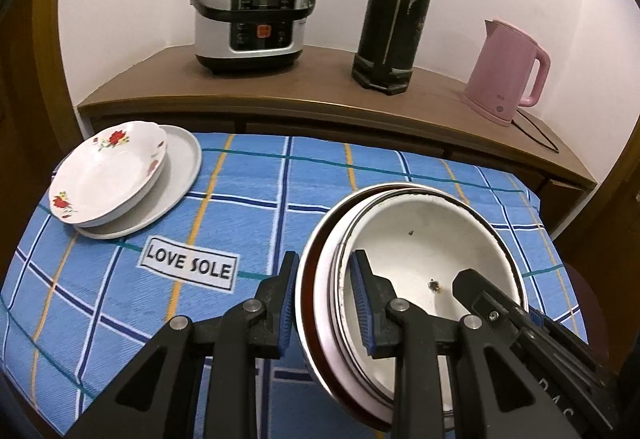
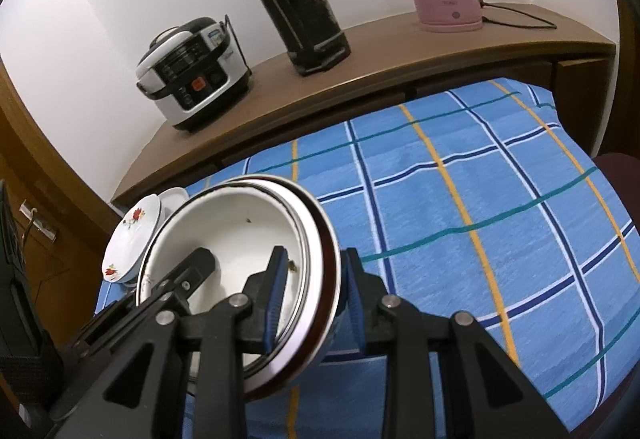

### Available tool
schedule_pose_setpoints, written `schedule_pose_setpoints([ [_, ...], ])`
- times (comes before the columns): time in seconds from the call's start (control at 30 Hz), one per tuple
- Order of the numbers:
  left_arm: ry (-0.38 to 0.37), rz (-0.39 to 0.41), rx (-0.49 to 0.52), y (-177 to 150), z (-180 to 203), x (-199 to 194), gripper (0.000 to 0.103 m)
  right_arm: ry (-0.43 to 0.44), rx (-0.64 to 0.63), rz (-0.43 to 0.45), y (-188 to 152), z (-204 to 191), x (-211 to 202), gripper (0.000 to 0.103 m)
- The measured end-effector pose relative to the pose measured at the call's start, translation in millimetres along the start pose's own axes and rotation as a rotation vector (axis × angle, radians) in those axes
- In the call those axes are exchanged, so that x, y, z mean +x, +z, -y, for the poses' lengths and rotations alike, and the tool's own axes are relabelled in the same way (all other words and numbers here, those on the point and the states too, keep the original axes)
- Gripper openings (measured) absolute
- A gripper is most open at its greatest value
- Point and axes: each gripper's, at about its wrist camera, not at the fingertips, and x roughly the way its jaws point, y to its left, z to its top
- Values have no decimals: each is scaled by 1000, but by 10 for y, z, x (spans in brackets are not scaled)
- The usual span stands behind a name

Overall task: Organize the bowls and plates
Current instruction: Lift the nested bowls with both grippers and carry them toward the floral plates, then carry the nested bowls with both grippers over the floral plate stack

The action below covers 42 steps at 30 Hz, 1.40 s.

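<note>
A stack of nested white bowls [image 1: 424,235] with dark-edged rims is held above the blue checked cloth [image 1: 256,199]. My left gripper [image 1: 326,273] straddles the stack's left rim, one finger inside and one outside. My right gripper [image 2: 314,269] straddles the right rim of the same bowls [image 2: 236,235]; whether the pads press the rims is unclear. At the far left a flowered white dish [image 1: 108,171] sits on a plain white plate [image 1: 182,167]. The dish also shows in the right wrist view [image 2: 130,239].
Behind the cloth a wooden shelf [image 1: 320,87] carries a rice cooker [image 1: 252,19], a tall black thermos [image 1: 396,7] and a pink kettle [image 1: 506,73] with its cord. A wooden cabinet [image 2: 48,239] with a handle stands at the left.
</note>
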Motion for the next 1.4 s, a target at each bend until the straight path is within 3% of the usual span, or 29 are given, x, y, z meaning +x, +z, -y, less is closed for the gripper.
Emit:
schedule_pose_setpoints([
  [1.4, 90, 25, -120, -164, -1077, -362, 29, 80, -116, -37, -443, -996, 173, 28],
])
